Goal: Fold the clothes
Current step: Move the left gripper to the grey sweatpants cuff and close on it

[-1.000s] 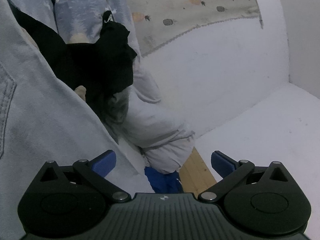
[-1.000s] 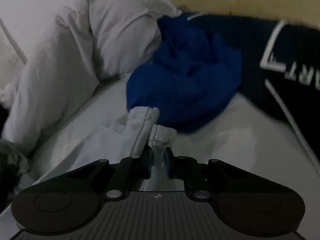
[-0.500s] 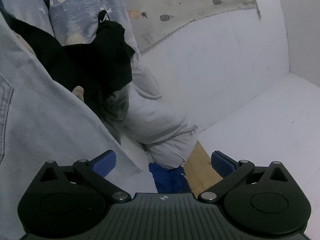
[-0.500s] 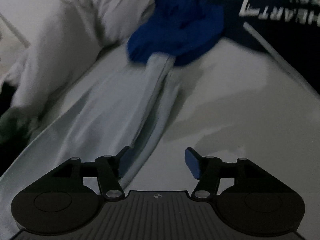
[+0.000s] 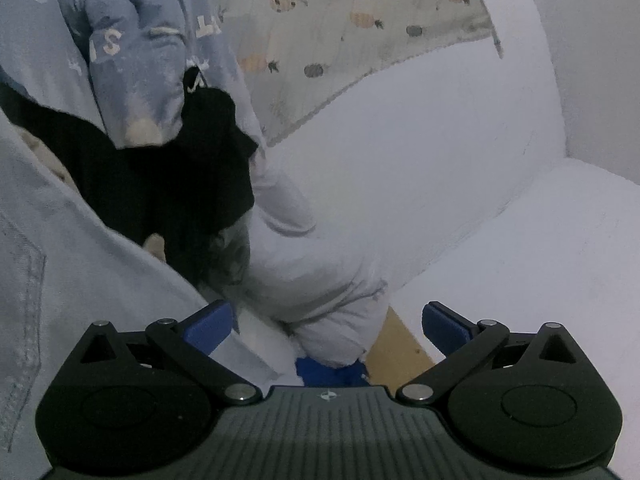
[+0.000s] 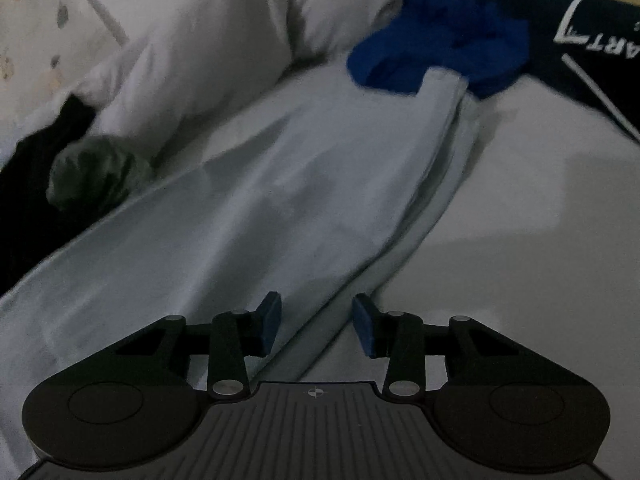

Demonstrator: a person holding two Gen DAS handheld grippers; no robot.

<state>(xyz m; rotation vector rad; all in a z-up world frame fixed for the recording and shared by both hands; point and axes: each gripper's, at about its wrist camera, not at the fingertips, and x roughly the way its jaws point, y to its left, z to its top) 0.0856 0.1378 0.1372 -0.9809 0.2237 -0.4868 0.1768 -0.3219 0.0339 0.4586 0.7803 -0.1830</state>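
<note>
A pale blue denim garment [image 6: 280, 184] lies stretched out flat in the right wrist view, its narrow end reaching a bright blue garment [image 6: 440, 52]. My right gripper [image 6: 316, 328] is open and empty, low over the garment's folded edge. In the left wrist view the same pale denim [image 5: 60, 264] fills the left side. My left gripper [image 5: 326, 324] is open and empty, with its left fingertip [image 5: 208, 324] over the denim's edge.
A pile of clothes lies beyond: a black garment [image 5: 168, 184], a light blue printed one [image 5: 136, 60], a white padded jacket [image 5: 312, 264] and a navy garment with white lettering [image 6: 580, 28]. A pineapple-print sheet [image 5: 340, 20] and a wooden strip [image 5: 400, 344] lie behind.
My right gripper let go of the denim cuff and drew back along the garment, which now lies flat. My left gripper tilted up slightly and stayed open.
</note>
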